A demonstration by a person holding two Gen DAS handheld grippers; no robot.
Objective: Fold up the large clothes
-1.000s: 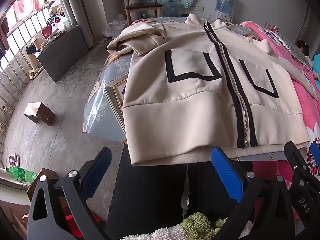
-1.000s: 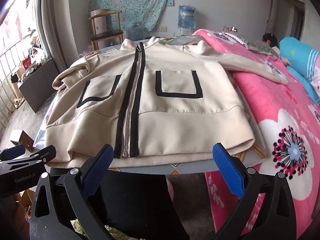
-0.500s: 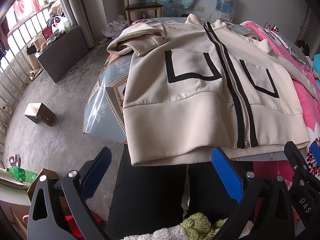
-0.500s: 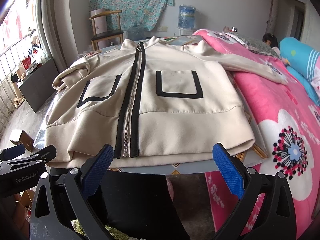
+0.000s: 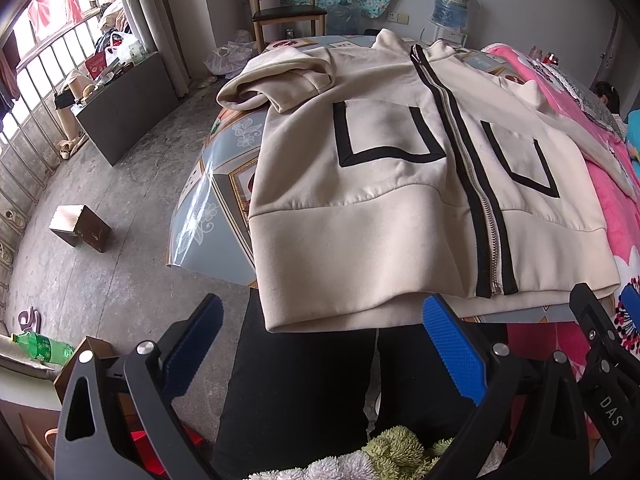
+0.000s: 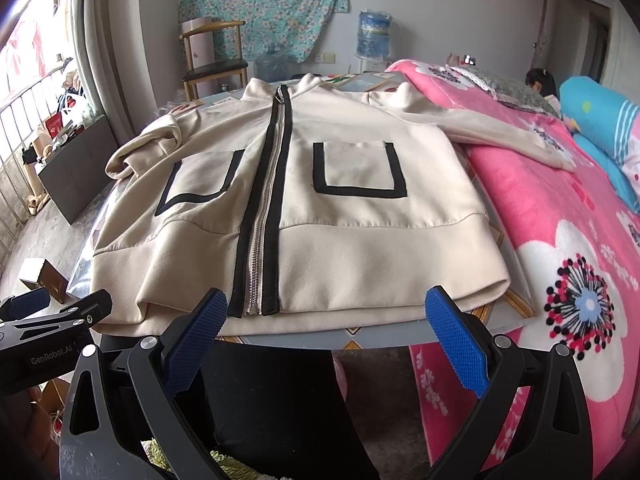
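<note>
A cream zip-up jacket [image 5: 360, 216] with black zipper trim and two black-outlined pockets lies flat, front up, on a small table [image 5: 208, 208]; it also fills the right wrist view [image 6: 352, 208]. Its left sleeve [image 5: 280, 80] is bunched near the shoulder; its right sleeve [image 6: 500, 132] stretches onto the pink bed. My left gripper [image 5: 320, 344] is open and empty, just short of the hem's left part. My right gripper [image 6: 324, 332] is open and empty, just short of the hem near the zipper's end [image 6: 254, 308].
A bed with a pink flowered blanket [image 6: 580, 280] adjoins the table on the right. A wooden chair [image 5: 286, 4] stands behind the table. A small wooden box [image 5: 80, 228] and a dark cabinet [image 5: 128, 108] are on the floor to the left. The person's black-clad legs [image 5: 304, 392] are below the grippers.
</note>
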